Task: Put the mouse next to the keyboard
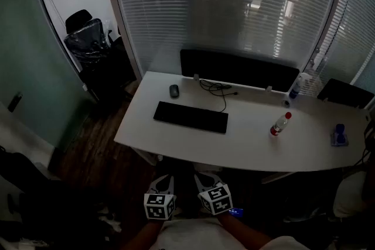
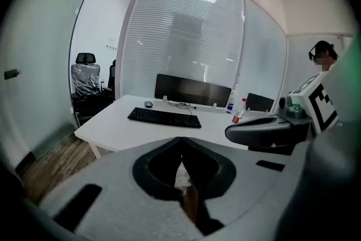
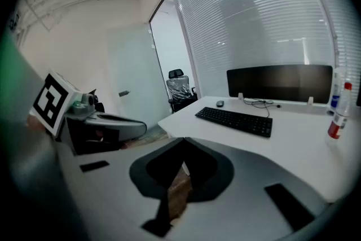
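We are holding the left hand-held gripper and right hand-held gripper closed, empty, short of the worktop. The mouse is sitting beyond the keyboard, near its left end (probably light, hard, slick), so we are favouring its sides.

The mouse lies behind the keyboard, leftward, seemingly apart.

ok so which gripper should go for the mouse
Left, by a little. The mouse lies beyond the keyboard's left end, nearer the left gripper's side; the right gripper would likely have to reach across. Both are shut, empty and short of the desk.
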